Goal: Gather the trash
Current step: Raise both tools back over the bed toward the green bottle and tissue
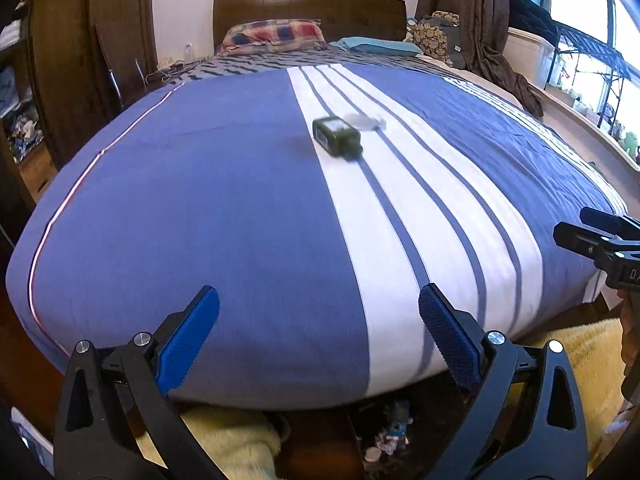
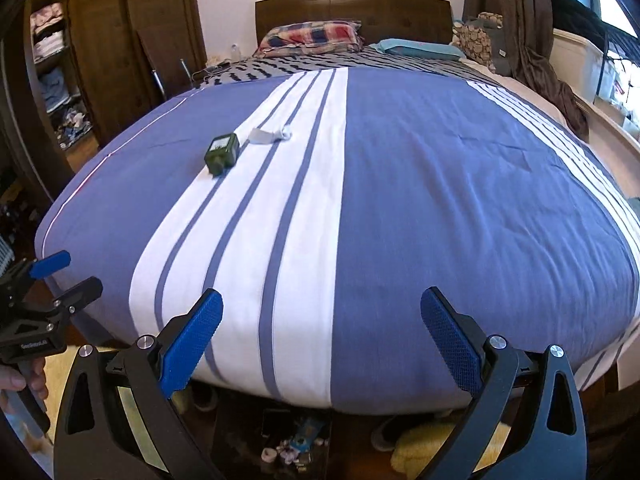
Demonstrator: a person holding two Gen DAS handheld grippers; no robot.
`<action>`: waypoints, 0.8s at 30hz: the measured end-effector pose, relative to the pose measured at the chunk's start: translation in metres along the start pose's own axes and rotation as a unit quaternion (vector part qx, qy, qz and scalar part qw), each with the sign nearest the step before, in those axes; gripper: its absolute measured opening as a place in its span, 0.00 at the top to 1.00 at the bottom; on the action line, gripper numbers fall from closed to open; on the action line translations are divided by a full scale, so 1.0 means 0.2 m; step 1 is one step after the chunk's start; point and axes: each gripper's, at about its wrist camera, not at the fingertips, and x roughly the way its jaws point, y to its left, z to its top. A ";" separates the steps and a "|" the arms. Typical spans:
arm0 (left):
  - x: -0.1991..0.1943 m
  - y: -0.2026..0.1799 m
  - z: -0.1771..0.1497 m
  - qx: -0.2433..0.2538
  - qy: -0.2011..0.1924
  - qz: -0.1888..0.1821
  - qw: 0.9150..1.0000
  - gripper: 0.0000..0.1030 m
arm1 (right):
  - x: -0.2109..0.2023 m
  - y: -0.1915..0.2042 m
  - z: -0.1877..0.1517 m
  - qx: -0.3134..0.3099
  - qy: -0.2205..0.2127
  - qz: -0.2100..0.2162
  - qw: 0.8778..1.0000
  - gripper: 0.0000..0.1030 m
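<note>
A dark green bottle [image 1: 338,137] lies on its side on the white stripe of the blue bedspread [image 1: 200,200], with a crumpled pale wrapper [image 1: 365,121] just behind it. The right wrist view shows the same bottle [image 2: 222,153] and wrapper [image 2: 269,135] left of centre. My left gripper [image 1: 319,336] hangs open over the foot of the bed, nothing between its blue pads. My right gripper [image 2: 321,336] is also open and empty, well short of the bottle. Each gripper appears at the edge of the other's view: the right gripper [image 1: 600,240], the left gripper [image 2: 56,280].
A bin of small trash [image 2: 296,440] sits on the floor below the bed's foot, beside a yellow fluffy rug [image 1: 224,436]. Pillows [image 1: 272,36] and a wooden headboard [image 1: 308,8] lie at the far end. A wardrobe [image 2: 100,40] stands left, a window ledge [image 1: 580,120] right.
</note>
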 end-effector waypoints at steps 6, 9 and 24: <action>0.12 0.03 0.13 -0.007 0.003 0.003 1.000 0.08 | 0.12 0.02 0.15 0.000 -0.002 0.000 1.000 0.04; 0.20 0.03 0.20 -0.011 0.007 0.003 1.000 0.08 | 0.19 0.02 0.21 0.002 0.002 -0.003 1.000 0.04; 0.69 -0.02 0.59 -0.024 0.023 -0.004 0.999 0.09 | 0.53 -0.05 0.50 0.016 0.000 -0.006 1.000 0.04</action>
